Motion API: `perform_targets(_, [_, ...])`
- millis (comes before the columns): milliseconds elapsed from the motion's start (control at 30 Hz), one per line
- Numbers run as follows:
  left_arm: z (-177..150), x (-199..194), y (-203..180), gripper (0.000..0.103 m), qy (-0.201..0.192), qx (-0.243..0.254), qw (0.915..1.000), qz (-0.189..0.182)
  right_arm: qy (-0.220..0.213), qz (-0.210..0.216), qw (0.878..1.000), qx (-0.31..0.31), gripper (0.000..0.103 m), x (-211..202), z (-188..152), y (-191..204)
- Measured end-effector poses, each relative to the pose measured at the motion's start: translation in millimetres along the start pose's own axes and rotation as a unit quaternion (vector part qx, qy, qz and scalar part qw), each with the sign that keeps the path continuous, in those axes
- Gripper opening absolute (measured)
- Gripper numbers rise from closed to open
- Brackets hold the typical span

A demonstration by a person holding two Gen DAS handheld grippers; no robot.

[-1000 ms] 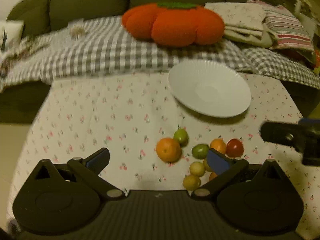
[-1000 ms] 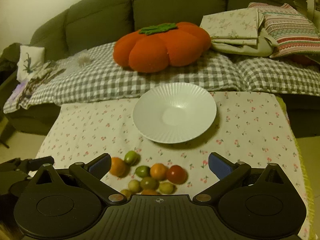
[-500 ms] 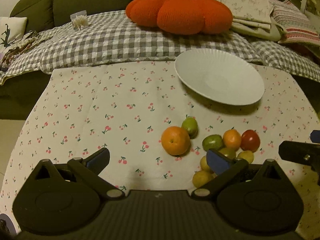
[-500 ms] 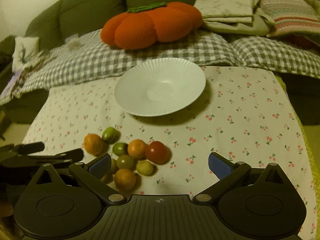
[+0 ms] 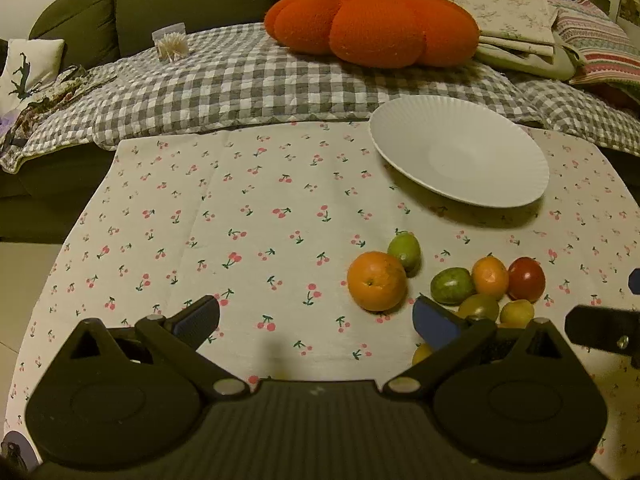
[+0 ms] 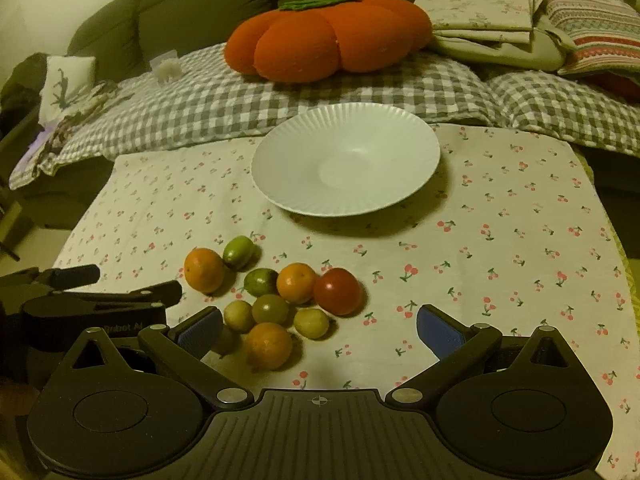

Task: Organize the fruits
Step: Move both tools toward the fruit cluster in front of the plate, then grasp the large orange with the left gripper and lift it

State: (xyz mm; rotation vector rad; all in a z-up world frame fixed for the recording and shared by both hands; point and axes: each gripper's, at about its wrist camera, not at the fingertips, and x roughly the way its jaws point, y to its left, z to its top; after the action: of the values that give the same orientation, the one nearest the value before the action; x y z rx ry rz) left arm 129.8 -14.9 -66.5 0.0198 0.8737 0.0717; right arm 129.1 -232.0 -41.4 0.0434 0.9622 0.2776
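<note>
1. Looking along our left gripper (image 5: 316, 320), we hold its jaws spread wide with nothing between them, low over the cherry-print tablecloth (image 5: 248, 208)
2. Our right gripper (image 6: 320, 326) is likewise spread and pinching nothing, hovering just short of the fruit pile; its left fingertip (image 6: 200, 330) sits beside the nearest small fruits
3. The only container is the white ribbed plate (image 6: 280, 184), which stands on the far part of the cloth and holds no fruit
4. All the fruits lie on the cloth, near the plate but apart from it, between the plate and us
5. At the left of the pile a large orange (image 6: 203, 270) touches a green fruit (image 6: 238, 252)
6. Next to them sit a second green fruit (image 6: 261, 282), a smaller orange (image 6: 297, 282) and a red tomato (image 6: 337, 290), packed side by side
7. In the front row we see a pale yellow fruit (image 6: 239, 315), an olive-green fruit (image 6: 270, 309), a yellow fruit (image 6: 311, 322) and another orange (image 6: 269, 345)
8. Behind the table, a pumpkin-shaped cushion (image 6: 328, 36) rests on a checked blanket (image 6: 200, 96) spread over the sofa (image 6: 200, 4), with folded linens (image 6: 488, 20) to its right
</note>
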Motion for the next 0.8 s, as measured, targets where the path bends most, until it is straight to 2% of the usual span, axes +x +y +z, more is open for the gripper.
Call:
perform_targets(433, [-0.5,6.3,-1.3,0.102,0.002,-0.002,1.0,-0.002,0.006,0.02,0.998,-0.053,0.102,4.4,-9.7,17.5])
perform_targets(600, [1.3,8.8,3.0,0.102,0.005,-0.011,0.9999,-0.007,0.008,0.027,0.998,-0.058,0.102,5.8,-11.5,18.9])
perform_targets(800, [3.4,9.6,8.0,0.1,0.007,-0.024,0.9996,-0.014,0.002,0.017,0.999,-0.046,0.101,6.5,-11.0,15.8])
